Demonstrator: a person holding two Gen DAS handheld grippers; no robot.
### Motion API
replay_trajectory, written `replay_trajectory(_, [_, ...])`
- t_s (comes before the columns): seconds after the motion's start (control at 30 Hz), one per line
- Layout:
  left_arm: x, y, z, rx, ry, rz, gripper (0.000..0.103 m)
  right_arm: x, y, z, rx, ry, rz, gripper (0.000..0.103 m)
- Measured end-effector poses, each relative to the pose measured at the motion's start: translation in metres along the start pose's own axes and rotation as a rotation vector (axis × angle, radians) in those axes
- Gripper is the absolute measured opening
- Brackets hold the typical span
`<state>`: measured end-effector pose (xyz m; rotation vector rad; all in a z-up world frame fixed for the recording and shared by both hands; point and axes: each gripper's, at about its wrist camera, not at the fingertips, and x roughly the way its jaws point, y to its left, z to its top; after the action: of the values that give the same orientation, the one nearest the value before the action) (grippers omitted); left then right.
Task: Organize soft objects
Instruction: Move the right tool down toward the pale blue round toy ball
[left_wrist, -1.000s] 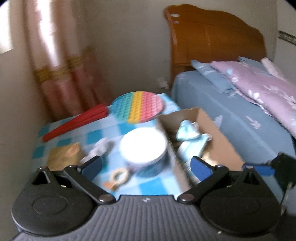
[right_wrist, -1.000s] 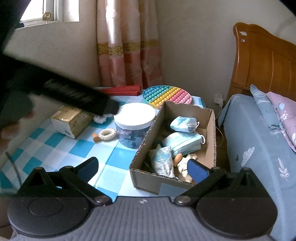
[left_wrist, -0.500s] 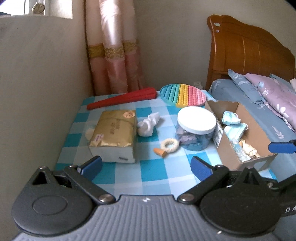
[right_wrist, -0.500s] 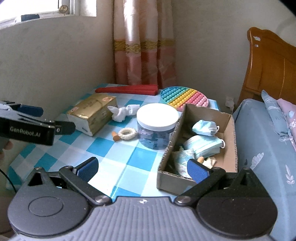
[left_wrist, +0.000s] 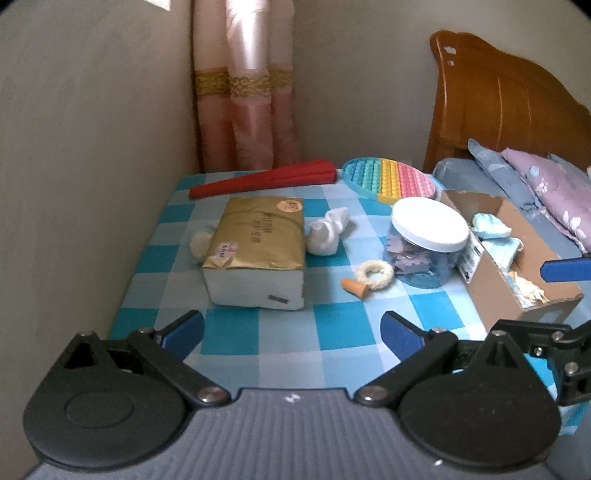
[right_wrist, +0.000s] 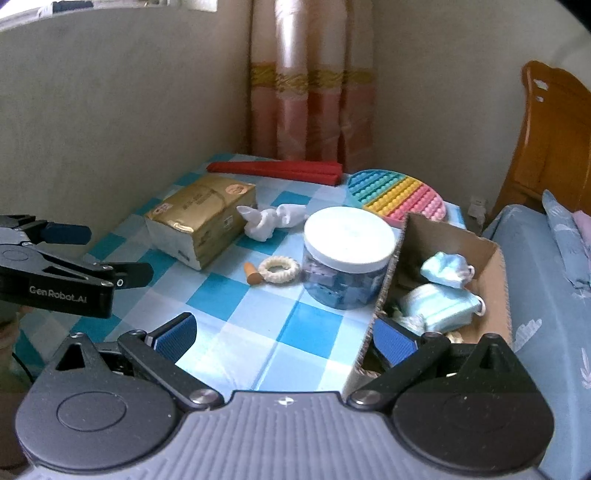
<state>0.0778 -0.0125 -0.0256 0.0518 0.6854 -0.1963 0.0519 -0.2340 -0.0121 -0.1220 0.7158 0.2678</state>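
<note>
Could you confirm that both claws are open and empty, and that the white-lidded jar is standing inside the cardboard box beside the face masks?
Not quite: the white-lidded jar stands on the checked tablecloth just outside the cardboard box, as the right wrist view shows. The face masks do lie in the box, and the left claw and right claw are both open and empty.

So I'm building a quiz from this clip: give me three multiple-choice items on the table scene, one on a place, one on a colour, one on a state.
1. Where do the face masks lie?
A. in the cardboard box
B. on the tissue pack
C. on the bed

2. What colour is the jar's lid?
A. red
B. white
C. gold

3. How is the left gripper?
A. shut on the white sock
B. shut on nothing
C. open, holding nothing

Answers: 1 A, the masks sit inside the cardboard box. 2 B, the lid on the clear jar is white. 3 C, its fingers stand wide apart over bare tablecloth.
</note>
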Motion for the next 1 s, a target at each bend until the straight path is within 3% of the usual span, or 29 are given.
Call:
replay_trajectory(0.3, [0.005, 0.021, -0.004, 0.011, 0.048, 0.023, 0.101, 0.031, 0.020, 0.037, -0.170, 0.023, 0.073, 0.103])
replay_trajectory(0.57, [0.001, 0.041, -0.007, -0.015, 0.049, 0.096, 0.101, 0.077, 0.051, 0.100, -0.426, 0.017, 0.237, 0.103])
replay_trajectory(0.77, [0.013, 0.052, -0.012, -0.031, 0.100, 0.167, 0.101, 0.119, 0.092, 0.144, -0.599, 0.049, 0.339, 0.102])
replay_trajectory(0.9, [0.023, 0.051, -0.015, 0.015, 0.148, 0.226, 0.101, 0.151, 0.122, 0.166, -0.709, 0.104, 0.366, 0.095])
replay_trajectory(1.0, [0.026, 0.052, -0.018, 0.007, 0.165, 0.218, 0.101, 0.178, 0.141, 0.182, -0.755, 0.155, 0.385, 0.089])
